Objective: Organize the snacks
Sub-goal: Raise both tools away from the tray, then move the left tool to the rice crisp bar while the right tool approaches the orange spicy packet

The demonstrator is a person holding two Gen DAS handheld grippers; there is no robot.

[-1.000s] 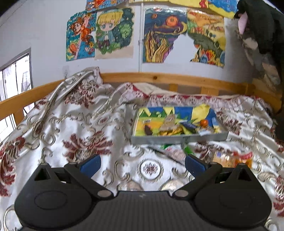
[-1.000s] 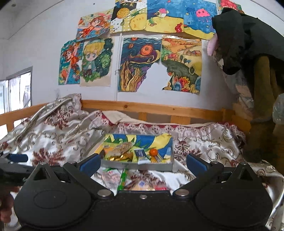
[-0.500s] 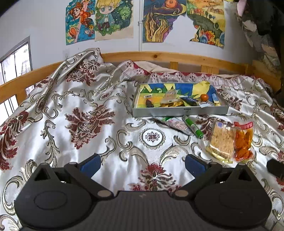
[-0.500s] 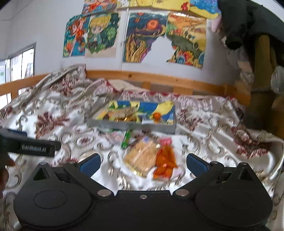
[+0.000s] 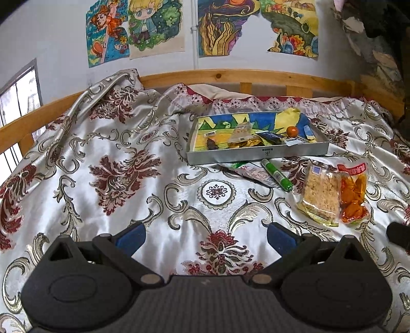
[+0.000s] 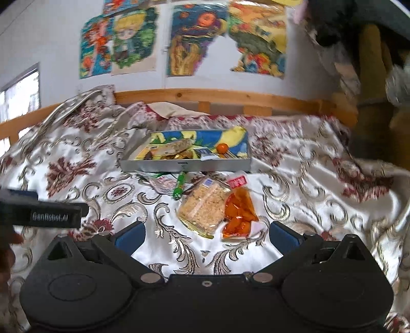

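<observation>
A shallow grey tray [image 5: 256,154] [image 6: 184,165] with a colourful lining holds several small snacks and an orange ball [image 5: 292,131] [image 6: 222,147]. In front of it on the bedspread lie a green tube [image 5: 276,174] [image 6: 179,187], a flat white-green packet [image 5: 252,173] [image 6: 164,182], a clear pack of pale crisped snack [image 5: 321,194] [image 6: 205,206] and a bag of orange pieces [image 5: 352,196] [image 6: 239,211]. My left gripper [image 5: 205,237] is open over bare bedspread, left of the packs. My right gripper [image 6: 206,237] is open just short of the two packs.
A silky cream bedspread [image 5: 115,166] with red floral print covers the bed, rumpled at the back left. A wooden rail [image 5: 230,76] runs behind, under wall drawings. The left gripper's finger [image 6: 51,216] shows at the right wrist view's left edge. Dark clothing [image 6: 358,23] hangs at right.
Both grippers have tilted down and moved toward the bed; the loose packs in front of the tray now show in full, and the right gripper is nearer to them. Both stay open.
</observation>
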